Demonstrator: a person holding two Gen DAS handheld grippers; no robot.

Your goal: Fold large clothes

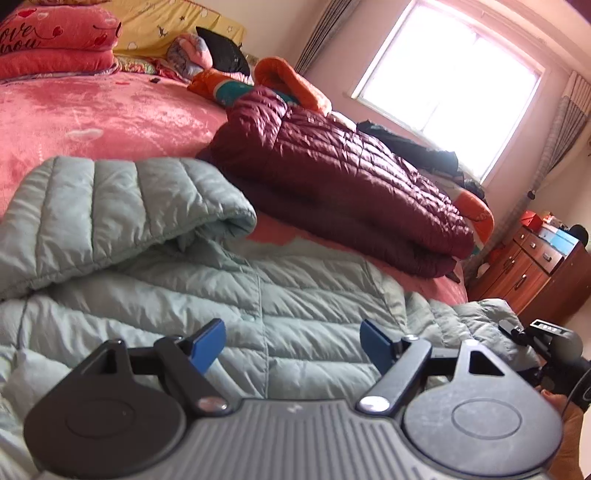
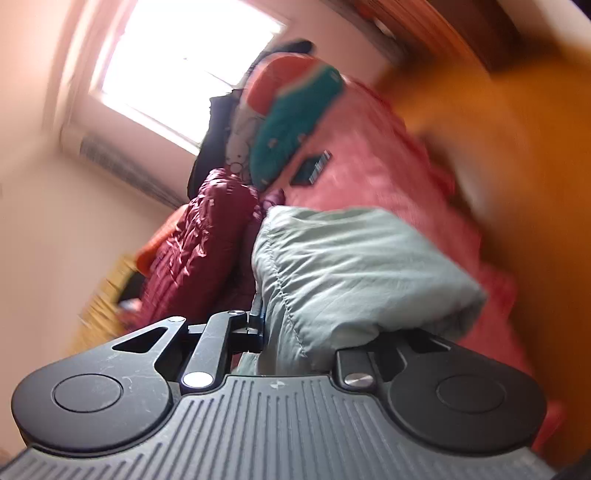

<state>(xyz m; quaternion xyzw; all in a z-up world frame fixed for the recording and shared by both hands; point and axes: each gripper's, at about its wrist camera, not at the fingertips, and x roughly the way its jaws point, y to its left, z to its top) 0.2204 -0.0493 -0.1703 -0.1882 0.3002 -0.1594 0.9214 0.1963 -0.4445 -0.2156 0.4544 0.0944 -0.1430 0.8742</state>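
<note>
Pale green puffer jacket (image 1: 207,295) lies on the pink bed (image 1: 110,118), beside a pillow (image 1: 55,33) reading "love you". Left tool (image 1: 293,345) hovers wide over it; right tool (image 2: 295,328) pinches its folded edge.

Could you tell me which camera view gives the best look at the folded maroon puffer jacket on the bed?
The left wrist view: the maroon puffer jacket lies sharp and nearly whole on the pink bedspread. The right wrist view shows only a blurred part, partly hidden behind the pale green puffer jacket.

both wrist views close over pale green jacket (image 1: 258,295), facing window (image 1: 450,81)
</note>
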